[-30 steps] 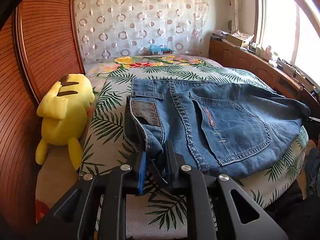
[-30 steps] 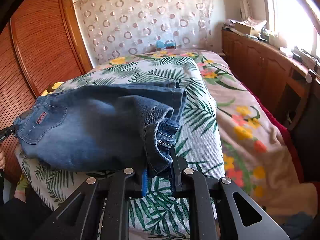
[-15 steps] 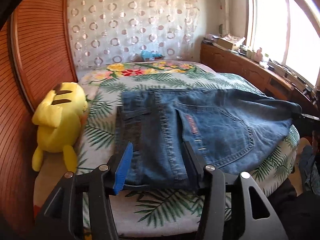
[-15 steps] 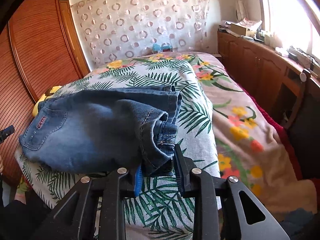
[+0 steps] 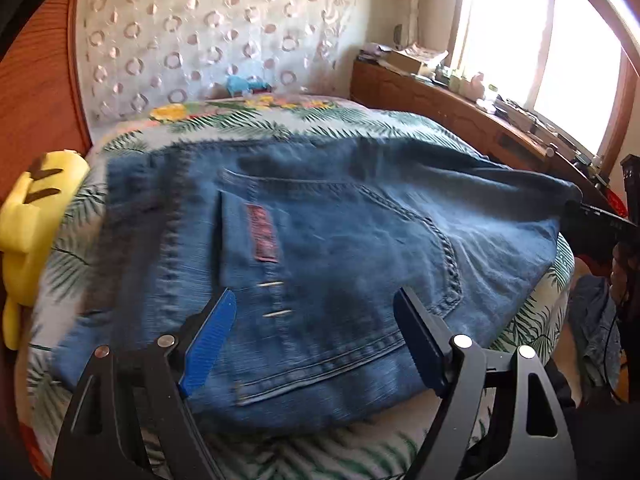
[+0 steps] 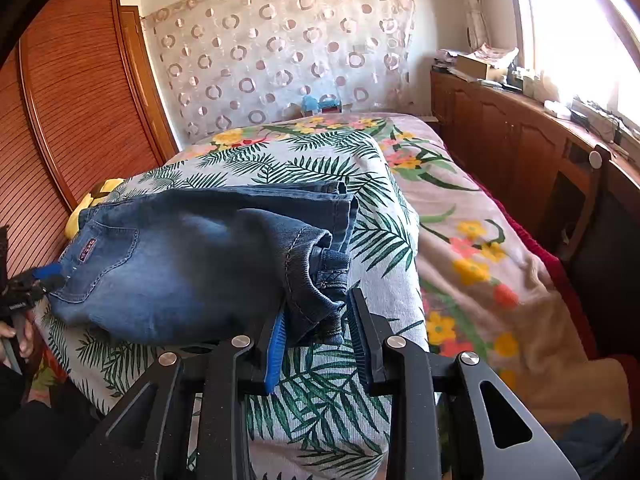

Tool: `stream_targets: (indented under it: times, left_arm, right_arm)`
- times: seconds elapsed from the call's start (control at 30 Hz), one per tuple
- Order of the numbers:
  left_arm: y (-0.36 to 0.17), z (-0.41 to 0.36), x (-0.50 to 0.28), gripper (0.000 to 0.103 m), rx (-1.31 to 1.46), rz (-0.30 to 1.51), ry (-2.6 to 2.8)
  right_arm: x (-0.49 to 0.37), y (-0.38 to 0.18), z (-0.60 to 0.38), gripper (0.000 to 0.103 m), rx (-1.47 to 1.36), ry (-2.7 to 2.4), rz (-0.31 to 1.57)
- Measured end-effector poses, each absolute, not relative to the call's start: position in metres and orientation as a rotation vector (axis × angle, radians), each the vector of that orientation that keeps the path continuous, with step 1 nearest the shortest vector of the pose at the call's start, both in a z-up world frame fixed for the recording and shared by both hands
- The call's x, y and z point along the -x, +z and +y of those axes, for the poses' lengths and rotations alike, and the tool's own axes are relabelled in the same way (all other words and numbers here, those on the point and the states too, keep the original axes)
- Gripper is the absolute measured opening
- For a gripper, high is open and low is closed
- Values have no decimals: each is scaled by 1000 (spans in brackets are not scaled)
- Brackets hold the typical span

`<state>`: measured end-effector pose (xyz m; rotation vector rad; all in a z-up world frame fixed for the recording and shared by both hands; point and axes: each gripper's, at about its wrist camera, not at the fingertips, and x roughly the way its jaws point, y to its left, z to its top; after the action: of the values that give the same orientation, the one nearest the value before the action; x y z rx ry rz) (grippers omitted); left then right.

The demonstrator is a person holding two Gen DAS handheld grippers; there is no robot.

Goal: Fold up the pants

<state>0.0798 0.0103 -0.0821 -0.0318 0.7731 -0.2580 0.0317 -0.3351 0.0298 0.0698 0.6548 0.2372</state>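
Jeans (image 5: 320, 248) folded into a thick bundle on the leaf-print bedspread (image 6: 320, 160), near the bed's front edge, back pocket up. Left gripper (image 5: 316, 312) over the pocket end, jaws opening wide, denim below and between the pads, not pinched. Right gripper (image 6: 316, 316) at the opposite end, jaws partly apart, denim fold lying between the 2 pads; pressing or not, cannot tell. Yellow plush toy (image 5: 28, 216) beside the jeans, against the wooden wardrobe (image 6: 80, 92).
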Motion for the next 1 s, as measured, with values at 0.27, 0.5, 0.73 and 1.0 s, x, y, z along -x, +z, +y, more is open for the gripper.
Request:
stream_targets:
  times: [0.27, 0.5, 0.73, 1.0]
  left_arm:
    - [-90, -6, -81, 82, 10, 783, -233]
    - [-91, -5, -82, 82, 9, 779, -230]
    - [-91, -5, -82, 82, 7, 773, -226]
    - [-91, -6, -79, 82, 11, 766, -232]
  right_arm:
    - [-35, 31, -332, 30, -66, 228, 645]
    - [-31, 42, -329, 16, -21, 220, 586]
    - [-22, 58, -317, 14, 7, 241, 532]
    - [-30, 49, -320, 14, -27, 264, 565]
